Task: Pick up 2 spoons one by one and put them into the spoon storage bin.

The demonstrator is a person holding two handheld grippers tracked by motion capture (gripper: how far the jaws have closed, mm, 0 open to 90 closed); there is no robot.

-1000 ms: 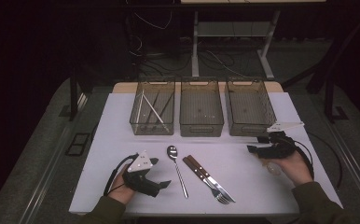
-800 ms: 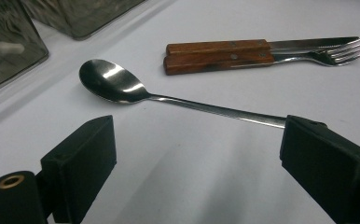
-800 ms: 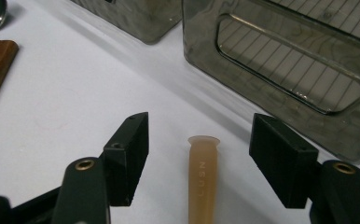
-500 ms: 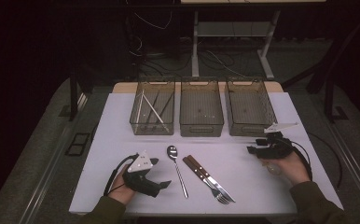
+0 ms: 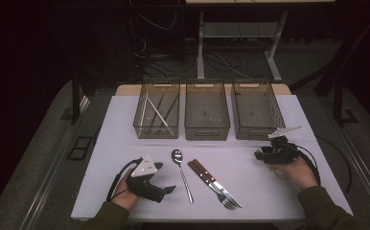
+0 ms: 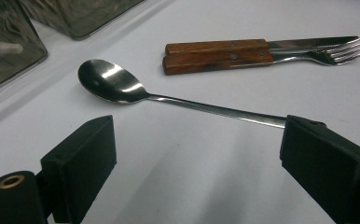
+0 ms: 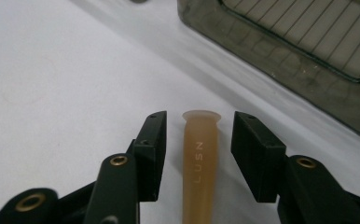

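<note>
The right claw point(image 7: 199, 154) has a slim, tan, translucent handle point(image 7: 199, 154) lying between its jaws, with the raised letters "LUSN" readable along it. The jaws have just been closing in on it, yet a thin gap shows on either side, so the pads are not pressing on it. The handle's flared end points toward the nearest bin, and what it belongs to I cannot tell. In the high view the right claw point(image 5: 261, 155) sits low over the right part of the white worktop point(image 5: 116, 143), just in front of the right-hand bin point(image 5: 257, 110), whose ribbed floor looks bare.

The left claw point(image 6: 197, 154) is spread wide and pinches nothing. Past its jaws lies a steel spoon point(image 6: 122, 87), bowl up, with the end of its handle running behind one black jaw; whether they touch I cannot tell. In the high view this claw point(image 5: 166, 189) rests near the front edge of the worktop, left of the spoon point(image 5: 181, 172).

Just beyond the spoon a knife point(image 6: 234, 46) and a fork point(image 6: 252, 59), each with a riveted wooden handle, lie side by side and touching, slanted across the middle of the worktop.

Three smoky, see-through bins stand in a row at the back. The left bin point(image 5: 142, 122) holds a few pale thin sticks leaning across each other. The middle bin point(image 5: 207, 127) shows only a few small specks on its floor.
</note>
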